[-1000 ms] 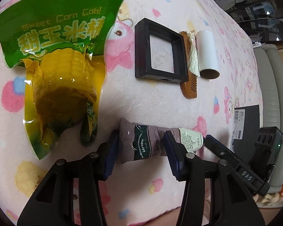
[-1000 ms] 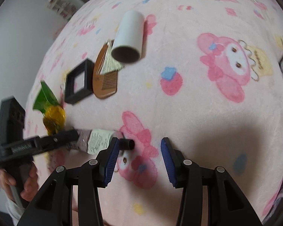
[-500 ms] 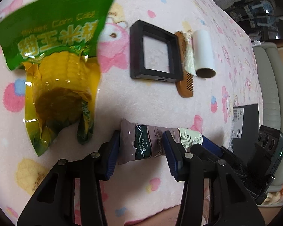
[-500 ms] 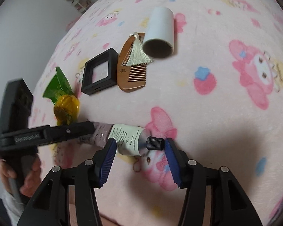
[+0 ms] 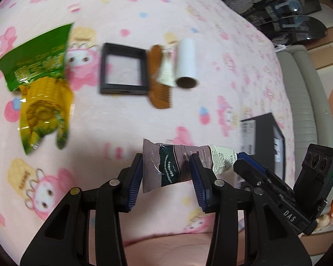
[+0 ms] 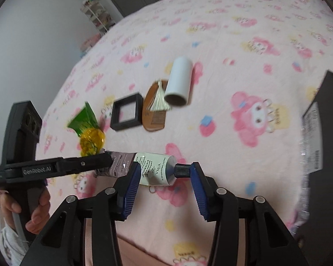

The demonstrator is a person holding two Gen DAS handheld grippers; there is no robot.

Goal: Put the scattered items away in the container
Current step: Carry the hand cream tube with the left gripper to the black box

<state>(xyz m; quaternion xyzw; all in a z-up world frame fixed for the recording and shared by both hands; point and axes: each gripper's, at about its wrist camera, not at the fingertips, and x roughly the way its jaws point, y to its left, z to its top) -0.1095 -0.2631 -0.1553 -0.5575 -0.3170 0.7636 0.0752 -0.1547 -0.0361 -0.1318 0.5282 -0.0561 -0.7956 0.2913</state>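
One pink cartoon-print blanket [image 6: 244, 71], grey wall [image 6: 33, 33] and shelf rack [image 6: 97, 15] behind.

The corn bag [image 5: 42, 84] is blurred, its print unreadable. The right edge cuts off the box [image 6: 322, 119]. The left fingers [image 6: 104, 161] hide the tube's tail [image 6: 119, 166].

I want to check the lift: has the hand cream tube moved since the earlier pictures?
Yes. The hand cream tube has risen off the pink blanket; in the left wrist view, the sweet corn packet and black frame look farther away.

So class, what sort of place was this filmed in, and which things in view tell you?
Probably a bedroom at home: a bed under a pink cartoon blanket, a shelf rack by the wall, and a sofa alongside.
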